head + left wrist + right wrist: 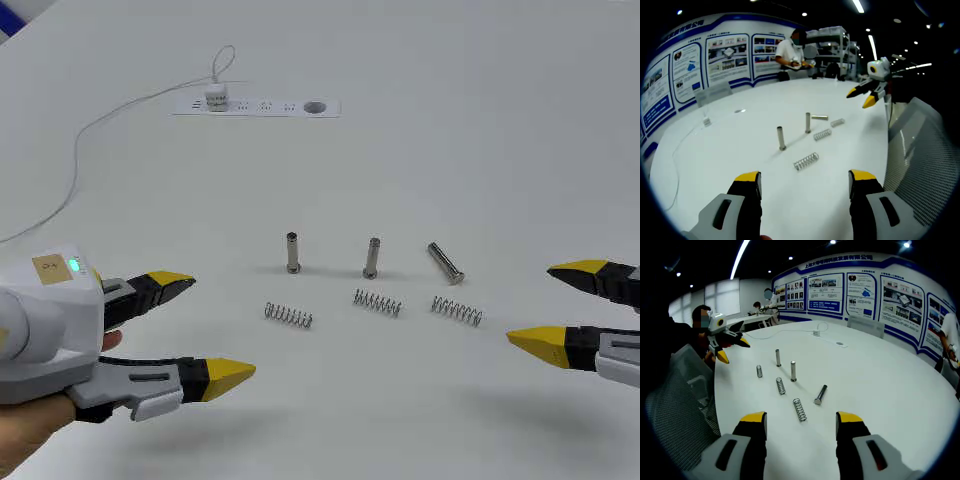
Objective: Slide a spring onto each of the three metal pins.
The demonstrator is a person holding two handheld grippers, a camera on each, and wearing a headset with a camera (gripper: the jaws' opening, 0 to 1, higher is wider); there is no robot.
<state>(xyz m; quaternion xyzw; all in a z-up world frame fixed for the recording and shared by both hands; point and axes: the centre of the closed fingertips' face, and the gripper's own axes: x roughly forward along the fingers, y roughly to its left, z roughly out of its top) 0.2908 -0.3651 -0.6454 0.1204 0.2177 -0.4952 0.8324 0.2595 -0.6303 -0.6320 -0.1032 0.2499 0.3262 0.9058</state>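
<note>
head view: three pins wait in a row on the white table (480,150). the left pin (292,252) and the mid pin (372,257) stand up on their flat ends. the right pin (445,262) lies on its side. just in front of each pin lies a spring, flat on the table: the left spring (288,315), the mid spring (377,302) and the right spring (456,311). no spring is on a pin yet, so i think the job is at its very start.

the left gripper (220,325) hangs over the table, well to the left of the row. its jaws are wide apart and hold nothing. the right gripper (529,304) is near the right spring. its jaws are wide apart too, with nothing in them. a thin cable (90,125) lies far back on the table, out of the way.

the step now looks like picking up the first spring. here is how to do it well. come down slowly over one spring with a jaw on each long side. pinch it near one end, so the other end stays free. pinch softly, or the spring may squash or pop away. lift it, turn the free end down, and line its hole up with the top of a standing pin. go slow there, as a bump could tip the pin. for the right pin, one gripper could hold the pin while the other slides the spring along it.
</note>
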